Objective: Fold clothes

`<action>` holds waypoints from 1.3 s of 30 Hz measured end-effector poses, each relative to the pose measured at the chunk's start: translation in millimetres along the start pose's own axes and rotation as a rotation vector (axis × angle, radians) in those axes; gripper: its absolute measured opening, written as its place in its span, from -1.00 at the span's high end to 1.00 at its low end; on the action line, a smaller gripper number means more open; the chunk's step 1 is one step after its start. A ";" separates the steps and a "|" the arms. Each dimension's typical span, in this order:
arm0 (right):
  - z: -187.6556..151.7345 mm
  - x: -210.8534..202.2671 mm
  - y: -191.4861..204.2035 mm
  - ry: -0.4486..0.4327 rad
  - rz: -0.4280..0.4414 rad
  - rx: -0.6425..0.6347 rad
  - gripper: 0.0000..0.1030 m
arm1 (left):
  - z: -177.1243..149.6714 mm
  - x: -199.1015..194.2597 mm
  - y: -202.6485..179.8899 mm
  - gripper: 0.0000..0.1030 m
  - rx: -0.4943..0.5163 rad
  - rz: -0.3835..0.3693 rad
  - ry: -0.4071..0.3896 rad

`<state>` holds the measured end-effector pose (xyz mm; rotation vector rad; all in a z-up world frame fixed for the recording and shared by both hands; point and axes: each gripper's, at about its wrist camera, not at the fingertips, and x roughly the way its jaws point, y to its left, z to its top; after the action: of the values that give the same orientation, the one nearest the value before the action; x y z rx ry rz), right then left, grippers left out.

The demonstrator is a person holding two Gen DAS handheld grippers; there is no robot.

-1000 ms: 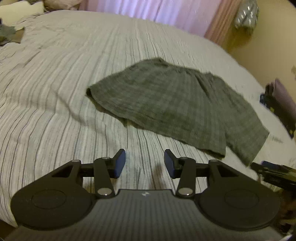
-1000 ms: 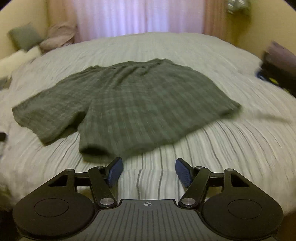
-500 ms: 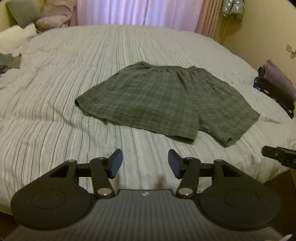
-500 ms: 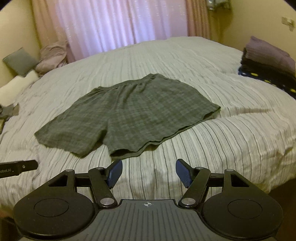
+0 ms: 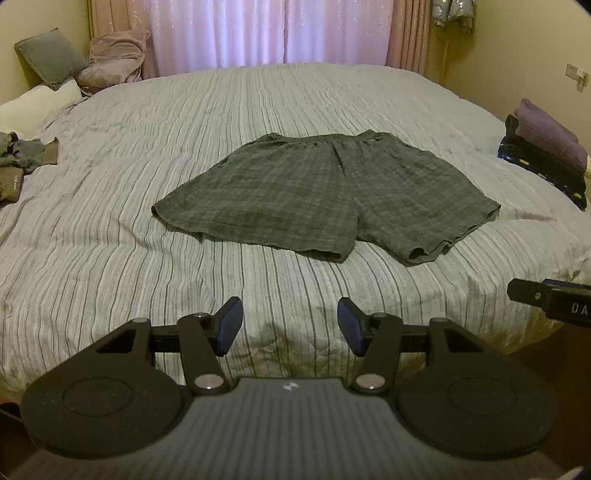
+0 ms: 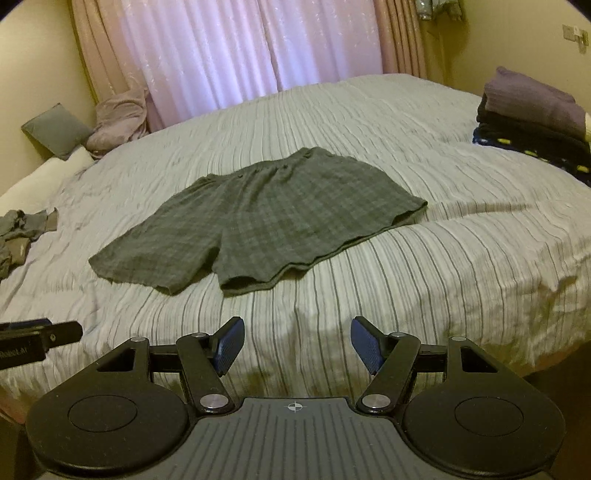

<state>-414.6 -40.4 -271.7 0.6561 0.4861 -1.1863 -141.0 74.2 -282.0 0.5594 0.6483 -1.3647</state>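
A pair of dark green checked shorts (image 5: 325,195) lies spread flat on the striped bedspread (image 5: 184,122), waistband toward the curtains and both leg hems toward me. The same shorts (image 6: 266,221) show in the right wrist view. My left gripper (image 5: 290,321) hangs open over the bed's near edge, well short of the hems, nothing between its blue pads. My right gripper (image 6: 297,345) is open too, empty, near the bed's front edge and apart from the shorts. The tip of the right gripper shows at the left wrist view's right edge.
A stack of folded clothes (image 5: 543,147) sits at the bed's right side, also seen as the stack (image 6: 535,114). Crumpled grey garments (image 5: 22,158) lie at the left. Pillows (image 5: 51,55) and a pink blanket (image 5: 114,55) are at the far left by the curtains (image 5: 269,33).
Both grippers have pulled back and up from the shorts, which now look smaller and farther away. The left jaws have widened. The shorts lie flat and unmoved.
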 end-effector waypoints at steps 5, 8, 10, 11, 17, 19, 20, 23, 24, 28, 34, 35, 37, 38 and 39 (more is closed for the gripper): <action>2.6 -9.2 2.7 -0.013 -0.010 -0.009 -0.31 | -2.6 -4.1 -1.1 -0.03 -0.007 -0.008 0.000; 4.9 -12.6 4.7 -0.018 -0.012 -0.012 -0.31 | -2.2 -5.0 -0.7 -0.03 -0.004 -0.012 0.000; 6.2 -13.0 5.5 -0.016 -0.015 -0.013 -0.31 | -1.4 -5.5 0.0 -0.03 -0.004 -0.014 0.000; 6.9 -13.2 5.8 -0.014 -0.016 -0.014 -0.31 | -0.7 -5.6 0.4 -0.04 -0.003 -0.015 -0.001; 11.1 -10.1 9.2 0.002 -0.031 -0.019 -0.31 | 4.6 -1.8 4.2 -0.04 -0.007 -0.025 0.001; 13.6 -8.3 9.5 0.005 -0.036 -0.021 -0.31 | 6.5 -0.5 6.4 -0.04 -0.013 -0.031 0.002; 14.8 -7.5 9.6 0.007 -0.038 -0.022 -0.31 | 7.6 0.0 7.5 -0.04 -0.016 -0.034 0.002; 18.3 -4.1 12.2 0.009 -0.039 -0.029 -0.31 | 10.1 2.3 11.3 -0.04 -0.025 -0.039 0.003; 19.4 -3.0 13.1 0.009 -0.039 -0.031 -0.31 | 10.9 3.3 12.8 -0.06 -0.029 -0.041 0.004; 22.6 7.1 13.1 0.025 -0.033 -0.034 -0.31 | 12.8 11.1 21.0 -0.06 -0.044 -0.037 0.010; 21.1 22.0 11.0 0.002 -0.033 -0.069 -0.31 | 6.6 32.2 49.8 0.00 -0.103 -0.041 0.011; 20.0 24.6 11.6 -0.009 -0.035 -0.087 -0.31 | 5.4 36.5 56.4 0.08 -0.122 -0.045 0.015; 17.4 31.3 16.5 -0.031 -0.035 -0.154 -0.31 | 3.1 45.0 69.1 0.14 -0.156 -0.052 0.023; 15.4 34.9 21.4 -0.043 -0.034 -0.195 -0.30 | 2.4 49.0 74.8 0.15 -0.169 -0.053 0.026; 13.2 39.3 28.6 -0.053 -0.025 -0.247 -0.30 | 2.1 53.1 79.6 0.15 -0.178 -0.053 0.030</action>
<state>-375.1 -69.8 -282.2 0.4068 0.5866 -1.1414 -57.3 45.7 -318.6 0.4232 0.8054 -1.3344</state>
